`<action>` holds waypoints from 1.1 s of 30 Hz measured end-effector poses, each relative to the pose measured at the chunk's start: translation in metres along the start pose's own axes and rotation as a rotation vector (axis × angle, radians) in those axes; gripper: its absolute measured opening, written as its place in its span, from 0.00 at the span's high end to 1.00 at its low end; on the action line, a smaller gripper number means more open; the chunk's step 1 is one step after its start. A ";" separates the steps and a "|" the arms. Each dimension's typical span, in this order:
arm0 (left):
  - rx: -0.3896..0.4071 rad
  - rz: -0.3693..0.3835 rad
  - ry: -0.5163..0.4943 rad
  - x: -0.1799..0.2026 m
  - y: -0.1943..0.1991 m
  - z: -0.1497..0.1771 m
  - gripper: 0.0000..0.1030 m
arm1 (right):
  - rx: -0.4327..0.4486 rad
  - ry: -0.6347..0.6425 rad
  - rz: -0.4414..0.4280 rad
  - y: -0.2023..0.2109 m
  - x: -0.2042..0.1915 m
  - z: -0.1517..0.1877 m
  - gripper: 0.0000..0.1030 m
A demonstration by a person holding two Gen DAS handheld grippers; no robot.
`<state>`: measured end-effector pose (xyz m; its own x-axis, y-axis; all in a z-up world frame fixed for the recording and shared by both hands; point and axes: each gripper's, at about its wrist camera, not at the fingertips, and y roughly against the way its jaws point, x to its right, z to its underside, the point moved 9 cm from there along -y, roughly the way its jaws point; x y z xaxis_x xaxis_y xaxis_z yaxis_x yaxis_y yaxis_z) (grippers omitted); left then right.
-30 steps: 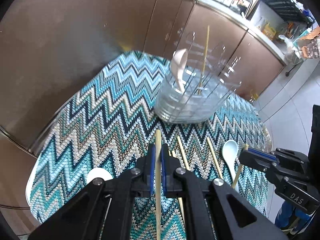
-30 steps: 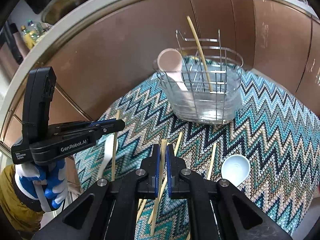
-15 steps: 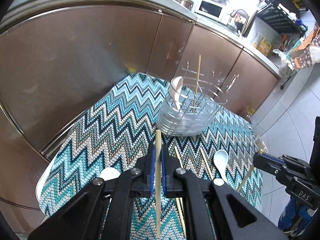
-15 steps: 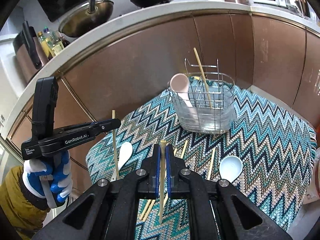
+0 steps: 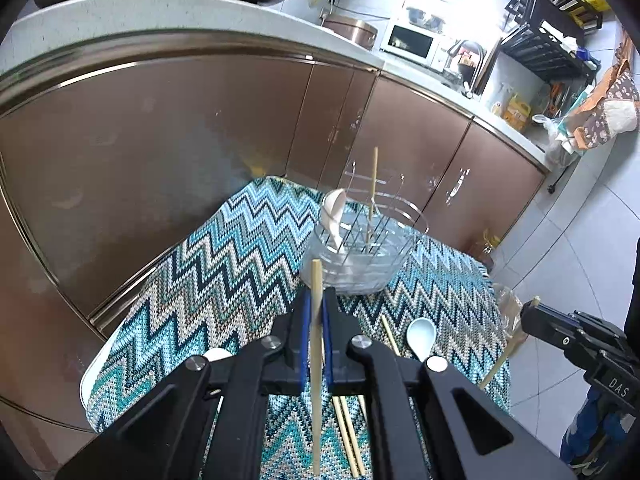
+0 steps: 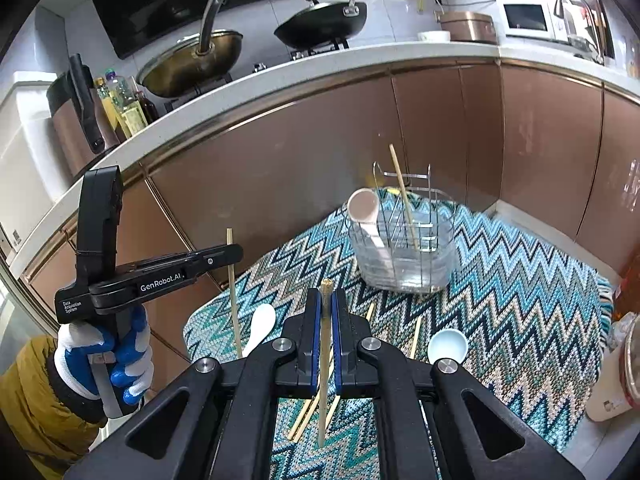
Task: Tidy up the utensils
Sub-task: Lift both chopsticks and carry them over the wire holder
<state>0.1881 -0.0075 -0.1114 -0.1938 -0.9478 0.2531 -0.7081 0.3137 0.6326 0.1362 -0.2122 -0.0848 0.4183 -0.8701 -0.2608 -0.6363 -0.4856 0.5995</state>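
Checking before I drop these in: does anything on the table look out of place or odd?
Nothing damaged or spilled. Loose chopsticks lie scattered at angles on the cloth, with two spoons beside them. The holder stands upright.

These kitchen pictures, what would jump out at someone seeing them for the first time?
Probably the two black hand-held tools: the left claw and the right claw each pinch one bamboo chopstick, the left chopstick and the right chopstick, held upright above the table. Next comes the bright zigzag tablecloth, and at its far end a wire utensil holder that already holds a pink spoon and a chopstick.
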 end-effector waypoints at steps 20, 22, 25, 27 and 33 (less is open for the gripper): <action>0.167 0.019 0.015 0.008 0.031 -0.062 0.95 | 0.150 0.045 -0.022 0.037 -0.009 -0.065 0.95; 0.182 0.024 0.015 0.010 0.030 -0.072 0.95 | 0.170 0.051 -0.024 0.041 -0.009 -0.077 0.95; 0.211 0.036 0.021 0.012 0.031 -0.087 0.95 | 0.208 0.060 -0.024 0.047 -0.008 -0.098 0.95; 0.241 0.053 0.029 0.016 0.033 -0.100 0.95 | 0.242 0.066 -0.019 0.051 -0.006 -0.114 0.95; 0.335 0.074 0.044 0.030 0.024 -0.140 0.95 | 0.330 0.072 0.005 0.053 0.009 -0.154 0.95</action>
<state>0.2602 -0.0201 0.0133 -0.2286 -0.9175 0.3256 -0.8783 0.3386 0.3376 0.2059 -0.2327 0.0616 0.4523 -0.8698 -0.1974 -0.8089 -0.4933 0.3199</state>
